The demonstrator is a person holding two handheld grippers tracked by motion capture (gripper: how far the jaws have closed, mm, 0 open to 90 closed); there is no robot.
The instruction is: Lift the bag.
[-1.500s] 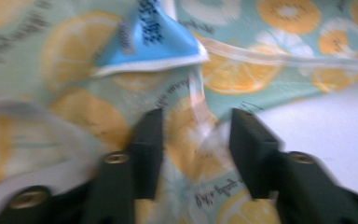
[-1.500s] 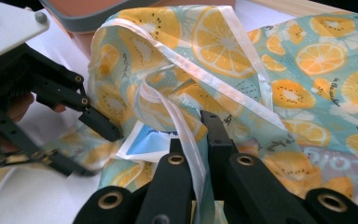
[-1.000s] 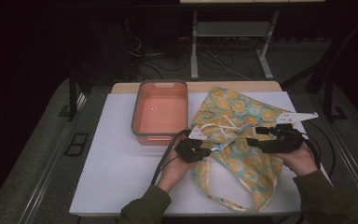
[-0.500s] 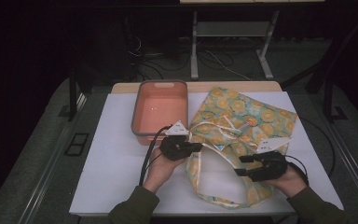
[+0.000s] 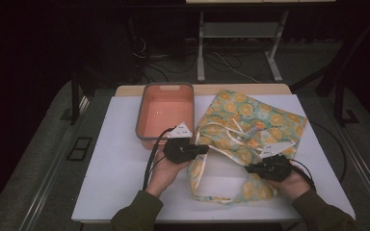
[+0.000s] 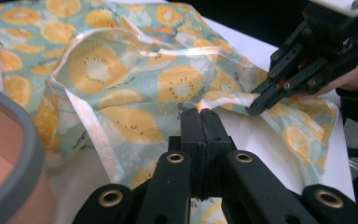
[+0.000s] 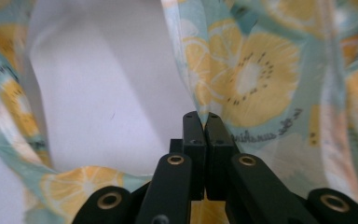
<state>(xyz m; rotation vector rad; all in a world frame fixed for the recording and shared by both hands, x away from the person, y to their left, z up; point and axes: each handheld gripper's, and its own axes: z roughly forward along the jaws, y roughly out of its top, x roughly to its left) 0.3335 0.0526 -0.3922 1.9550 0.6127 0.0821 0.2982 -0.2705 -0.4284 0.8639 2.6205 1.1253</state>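
You are handling thin printed cloth: the bag (image 5: 250,125) looks soft and matt, with a slightly shiny cream trim along its hem (satiny in your left gripper view). Your left gripper (image 6: 204,112) is matt black plastic with brass-coloured rivets. The tub (image 5: 166,113) at far left looks smooth plastic, with a faint gloss. The table (image 5: 115,168) top is smooth, matt white.

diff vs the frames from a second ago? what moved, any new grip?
The right gripper came down and toward the person, off the spread cloth; its jaws have just been closing and now pinch the fruit-print cloth. The left gripper slid left, already shut on the cloth's edge, so the loop between them is pulled wider. The pink bin stayed put.
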